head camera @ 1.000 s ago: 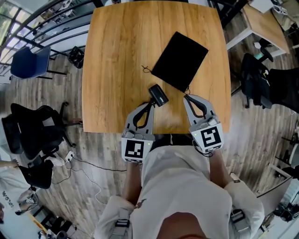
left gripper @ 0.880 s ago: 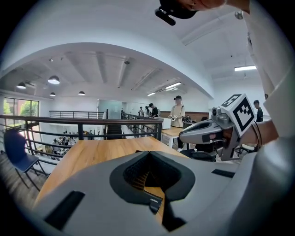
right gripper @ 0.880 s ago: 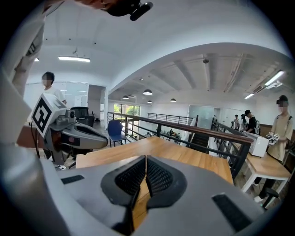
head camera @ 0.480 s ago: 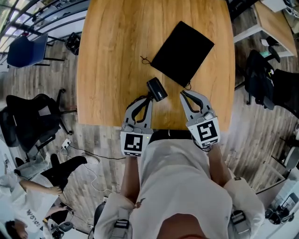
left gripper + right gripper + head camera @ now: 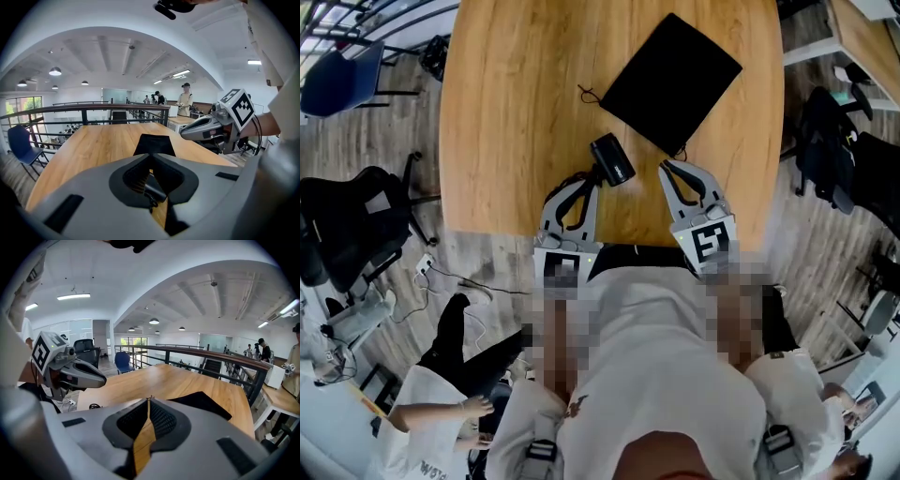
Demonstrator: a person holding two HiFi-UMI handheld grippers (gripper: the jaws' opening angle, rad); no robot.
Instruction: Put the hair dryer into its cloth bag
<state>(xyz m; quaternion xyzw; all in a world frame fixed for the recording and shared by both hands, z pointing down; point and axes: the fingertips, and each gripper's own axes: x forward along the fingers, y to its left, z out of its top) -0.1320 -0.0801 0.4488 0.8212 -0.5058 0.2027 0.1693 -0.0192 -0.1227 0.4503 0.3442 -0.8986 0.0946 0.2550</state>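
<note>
Currently both tools sit over the near edge of the tabletop (image 5: 506, 112), jaws pressed together, nothing pinched. Left tool (image 5: 592, 177) points at the hair dryer (image 5: 612, 159), which lies on the wood just past its tip; can't tell if they touch. Right tool (image 5: 665, 166) sits just right of the dryer, apart from it. Cloth bag (image 5: 672, 70) lies flat farther out and to the right, clear of the dryer, with its drawstring (image 5: 587, 94) trailing off the left corner.
</note>
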